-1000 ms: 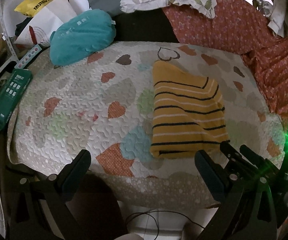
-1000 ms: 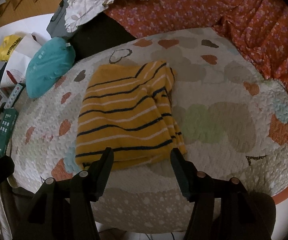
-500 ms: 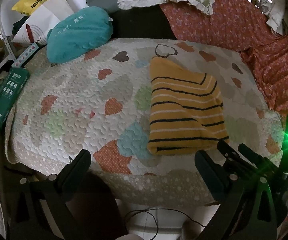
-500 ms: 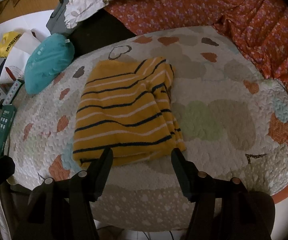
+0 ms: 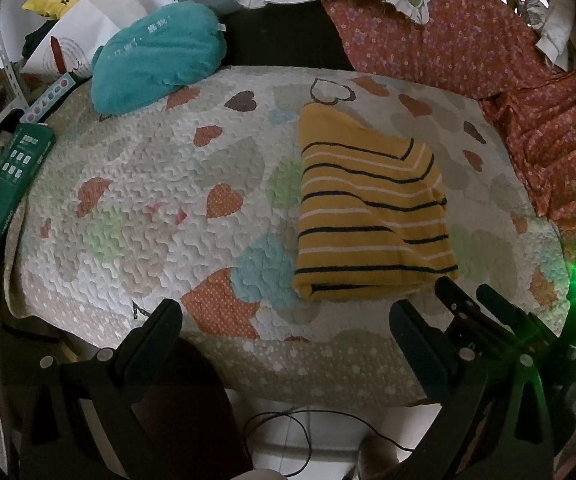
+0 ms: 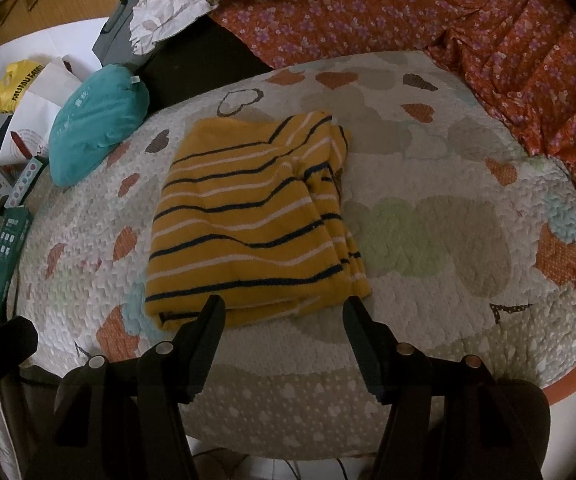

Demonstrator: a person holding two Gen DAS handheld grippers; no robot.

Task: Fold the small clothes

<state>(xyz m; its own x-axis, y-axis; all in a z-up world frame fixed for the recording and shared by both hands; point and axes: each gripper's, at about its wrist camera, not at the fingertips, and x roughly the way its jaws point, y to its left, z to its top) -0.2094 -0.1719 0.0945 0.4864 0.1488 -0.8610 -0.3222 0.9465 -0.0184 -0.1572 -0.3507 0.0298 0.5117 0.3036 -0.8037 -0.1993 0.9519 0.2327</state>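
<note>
A folded yellow garment with dark and white stripes (image 5: 363, 216) lies flat on the heart-patterned quilt (image 5: 148, 208); in the right wrist view the garment (image 6: 252, 224) sits just beyond the fingers. My left gripper (image 5: 284, 320) is open and empty, held over the quilt's near edge, left of the garment. My right gripper (image 6: 282, 312) is open and empty at the garment's near edge, apart from it. The right gripper also shows in the left wrist view (image 5: 467, 304) at the lower right.
A teal pillow (image 5: 156, 56) lies at the quilt's far left corner. A green box (image 5: 8, 184) sits at the left edge. Red floral fabric (image 5: 527, 100) bunches along the back and right. White and yellow bags (image 5: 72, 8) stand at the back left.
Both grippers have drawn back slightly toward the near edge. The garment lies as before, and both grippers stay open.
</note>
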